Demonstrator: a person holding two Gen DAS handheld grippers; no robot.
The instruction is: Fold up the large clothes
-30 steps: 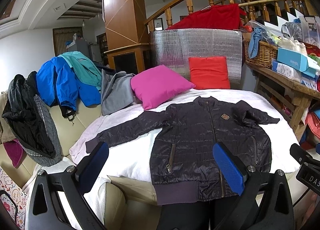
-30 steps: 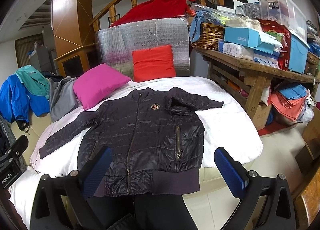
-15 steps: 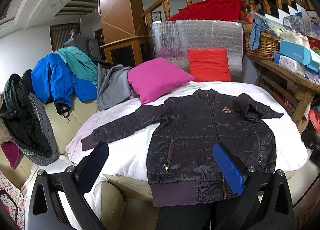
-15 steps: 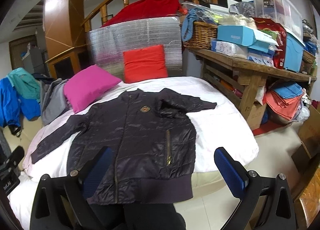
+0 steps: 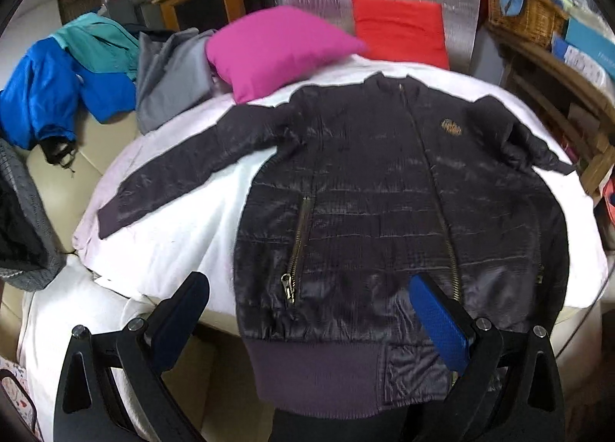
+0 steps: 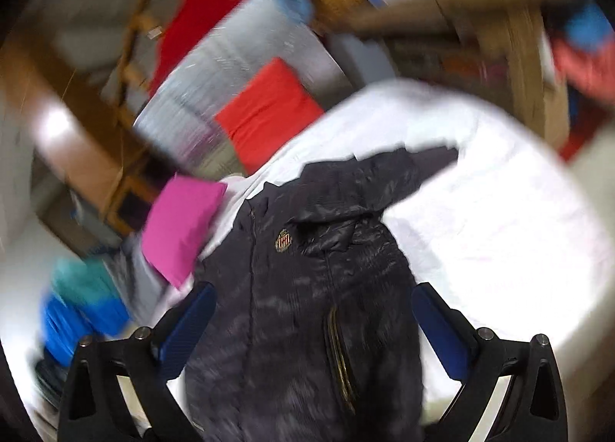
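A dark padded jacket [image 5: 384, 211] lies flat, front up and zipped, on a white-covered bed [image 5: 173, 242], one sleeve stretched out to the side, the other bunched near the shoulder. No fold has been made; all the folding is left. The left gripper [image 5: 307, 311] hovers above the hem, jaws spread wide, holding nothing. The right gripper [image 6: 311, 323], blurred, hangs over the jacket's chest, also spread and empty.
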